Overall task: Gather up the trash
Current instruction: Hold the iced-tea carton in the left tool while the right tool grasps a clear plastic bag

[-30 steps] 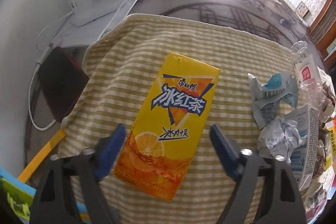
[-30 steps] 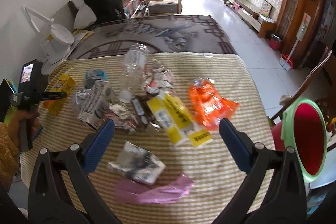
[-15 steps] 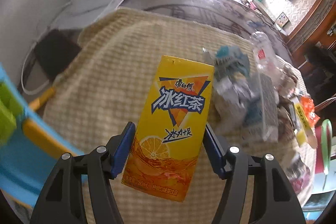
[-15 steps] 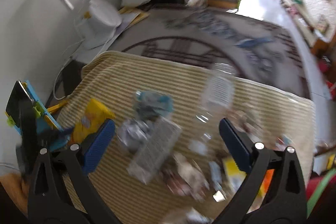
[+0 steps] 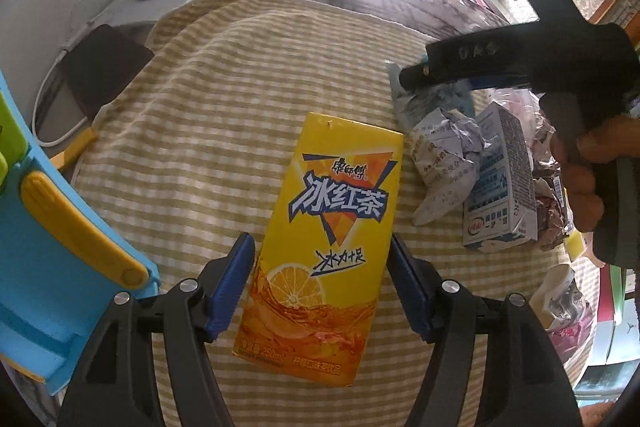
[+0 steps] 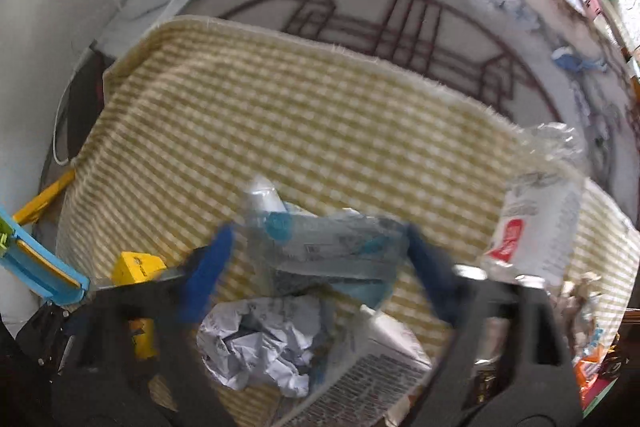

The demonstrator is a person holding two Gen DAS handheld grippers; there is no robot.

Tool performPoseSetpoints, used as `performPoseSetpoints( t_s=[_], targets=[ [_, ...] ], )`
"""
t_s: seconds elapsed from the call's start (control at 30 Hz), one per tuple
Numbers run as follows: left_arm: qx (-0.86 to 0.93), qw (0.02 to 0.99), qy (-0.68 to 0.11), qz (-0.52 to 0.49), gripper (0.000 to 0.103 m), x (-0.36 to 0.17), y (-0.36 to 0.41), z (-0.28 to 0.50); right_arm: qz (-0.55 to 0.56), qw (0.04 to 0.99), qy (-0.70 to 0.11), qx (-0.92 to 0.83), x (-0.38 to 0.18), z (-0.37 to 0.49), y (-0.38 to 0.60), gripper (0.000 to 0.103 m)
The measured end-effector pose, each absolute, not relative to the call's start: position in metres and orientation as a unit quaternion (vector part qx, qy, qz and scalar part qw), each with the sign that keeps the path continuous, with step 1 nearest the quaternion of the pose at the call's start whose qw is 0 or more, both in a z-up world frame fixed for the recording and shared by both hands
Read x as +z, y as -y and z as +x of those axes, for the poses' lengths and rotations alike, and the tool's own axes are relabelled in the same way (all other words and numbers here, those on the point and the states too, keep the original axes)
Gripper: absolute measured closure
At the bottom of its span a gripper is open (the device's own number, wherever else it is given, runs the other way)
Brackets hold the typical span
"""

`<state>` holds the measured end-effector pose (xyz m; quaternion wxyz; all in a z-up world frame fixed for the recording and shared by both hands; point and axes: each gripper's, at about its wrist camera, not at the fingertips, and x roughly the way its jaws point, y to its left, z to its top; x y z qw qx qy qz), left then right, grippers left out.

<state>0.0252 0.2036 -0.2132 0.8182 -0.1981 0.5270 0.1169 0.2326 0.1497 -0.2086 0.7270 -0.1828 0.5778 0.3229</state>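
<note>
Left gripper (image 5: pixel 322 287): clamped on the yellow tea carton (image 5: pixel 320 247), both blue pads against its lower sides, over the checked cloth (image 5: pixel 200 147). Risk: grip sits low, so the top-heavy carton may pivot or slip.

Right gripper (image 6: pixel 316 267): jaws have just been closing around the clear blue-printed wrapper (image 6: pixel 332 247); blur hides pad contact, so I cannot tell whether it is gripped. Risk: slick film squirts out, or the crumpled paper (image 6: pixel 260 347) below snags. The plastic bottle (image 6: pixel 536 219) lies beyond.
</note>
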Motion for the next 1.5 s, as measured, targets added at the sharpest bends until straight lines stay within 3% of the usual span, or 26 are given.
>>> performPoseSetpoints(
  t_s=[0.07, 0.2, 0.53, 0.73, 1.33, 1.43, 1.5],
  targets=[
    [0.118, 0.820, -0.525, -0.196, 0.042, -0.214, -0.203, 0.026, -0.168, 0.732, -0.571, 0.332, -0.202, 0.230, -0.143, 0.056],
    [0.119, 0.826, -0.514, -0.200, 0.043, -0.210, -0.204, 0.026, -0.128, 0.751, -0.545, 0.350, -0.171, 0.220, -0.120, 0.063],
    [0.103, 0.867, -0.453, -0.183, 0.043, -0.155, -0.182, 0.031, -0.065, 0.819, -0.448, 0.352, -0.076, 0.167, -0.031, 0.064],
    [0.086, 0.888, -0.421, -0.160, 0.043, -0.123, -0.151, 0.039, -0.035, 0.862, -0.408, 0.300, -0.050, 0.135, 0.025, 0.064],
    [0.036, 0.916, -0.388, -0.094, 0.043, -0.076, -0.041, 0.039, -0.006, 0.901, -0.360, 0.241, -0.030, 0.101, 0.141, 0.064],
    [0.041, 0.915, -0.390, -0.095, 0.043, -0.076, -0.029, 0.039, -0.011, 0.887, -0.383, 0.257, -0.040, 0.106, 0.151, 0.064],
    [0.053, 0.913, -0.392, -0.101, 0.043, -0.076, -0.027, 0.036, -0.016, 0.865, -0.422, 0.271, -0.057, 0.112, 0.154, 0.057]
  ],
)
